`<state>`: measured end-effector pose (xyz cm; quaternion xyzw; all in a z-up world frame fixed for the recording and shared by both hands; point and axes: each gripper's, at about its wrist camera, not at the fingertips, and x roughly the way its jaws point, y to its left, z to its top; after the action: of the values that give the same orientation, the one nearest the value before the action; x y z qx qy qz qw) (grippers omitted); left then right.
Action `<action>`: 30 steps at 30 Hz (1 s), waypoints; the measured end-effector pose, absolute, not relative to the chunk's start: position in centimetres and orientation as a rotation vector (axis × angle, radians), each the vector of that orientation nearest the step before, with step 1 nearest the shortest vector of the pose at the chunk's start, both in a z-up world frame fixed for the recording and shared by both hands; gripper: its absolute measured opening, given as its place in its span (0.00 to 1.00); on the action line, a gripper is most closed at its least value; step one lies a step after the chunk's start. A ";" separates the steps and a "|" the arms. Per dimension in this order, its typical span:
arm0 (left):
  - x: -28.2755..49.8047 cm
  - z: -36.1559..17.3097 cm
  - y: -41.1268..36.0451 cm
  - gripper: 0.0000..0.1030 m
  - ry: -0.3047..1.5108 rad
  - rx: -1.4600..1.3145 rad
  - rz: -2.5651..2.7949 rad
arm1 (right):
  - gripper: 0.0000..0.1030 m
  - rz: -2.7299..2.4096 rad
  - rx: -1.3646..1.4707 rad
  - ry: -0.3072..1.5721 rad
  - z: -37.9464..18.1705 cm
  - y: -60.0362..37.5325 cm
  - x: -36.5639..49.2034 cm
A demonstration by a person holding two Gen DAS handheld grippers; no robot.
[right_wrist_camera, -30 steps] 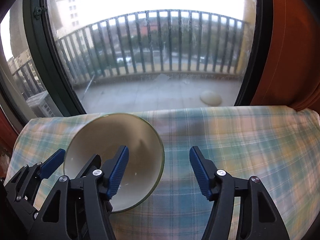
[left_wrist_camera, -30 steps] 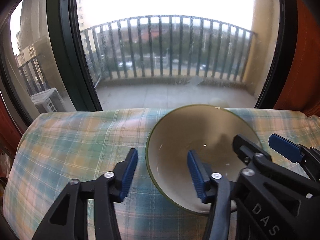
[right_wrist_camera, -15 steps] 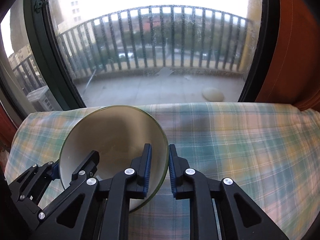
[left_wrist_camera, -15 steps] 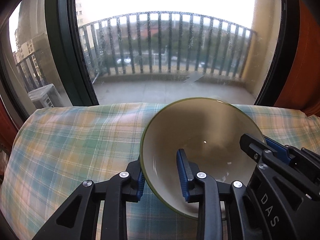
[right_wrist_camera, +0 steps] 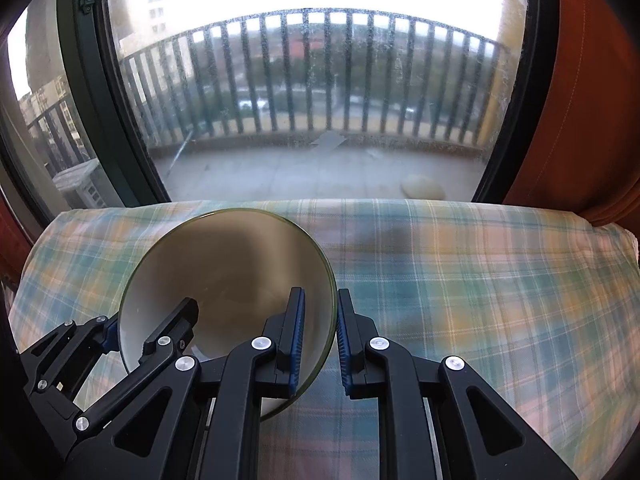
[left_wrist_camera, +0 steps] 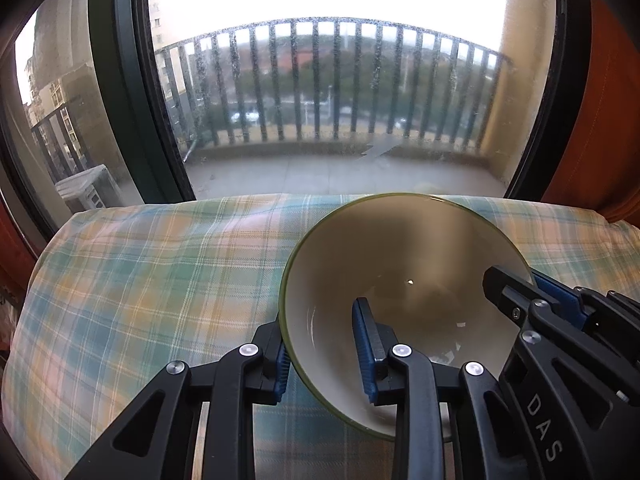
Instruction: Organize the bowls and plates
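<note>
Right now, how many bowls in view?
1. The bowl sits over the plaid cloth, its rim pinched on one side by the left gripper and on the other by the right gripper. No plates visible; anything outside these views is unseen.

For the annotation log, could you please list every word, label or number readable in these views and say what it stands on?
"DAS": white letters on the black body of the right gripper, seen in the left wrist view.
No other text is readable: the bowl, checked cloth and the buildings outside show none.
</note>
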<state>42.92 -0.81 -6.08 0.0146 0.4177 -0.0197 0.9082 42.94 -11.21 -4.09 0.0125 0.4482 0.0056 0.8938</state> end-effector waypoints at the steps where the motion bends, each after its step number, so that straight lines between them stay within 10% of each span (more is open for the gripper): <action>1: 42.7 -6.0 -0.8 0.26 0.860 0.031 -0.039 | 0.18 0.014 0.023 0.929 -4.0 -11.2 42.7; 30: 35.4 0.1 0.0 0.27 0.755 0.045 -0.019 | 0.18 0.085 0.006 0.848 2.9 -11.3 35.7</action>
<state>35.40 -0.01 0.06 0.0218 0.3685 -0.0091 0.9293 35.66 -11.33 2.94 0.0029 0.4113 0.0413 0.9106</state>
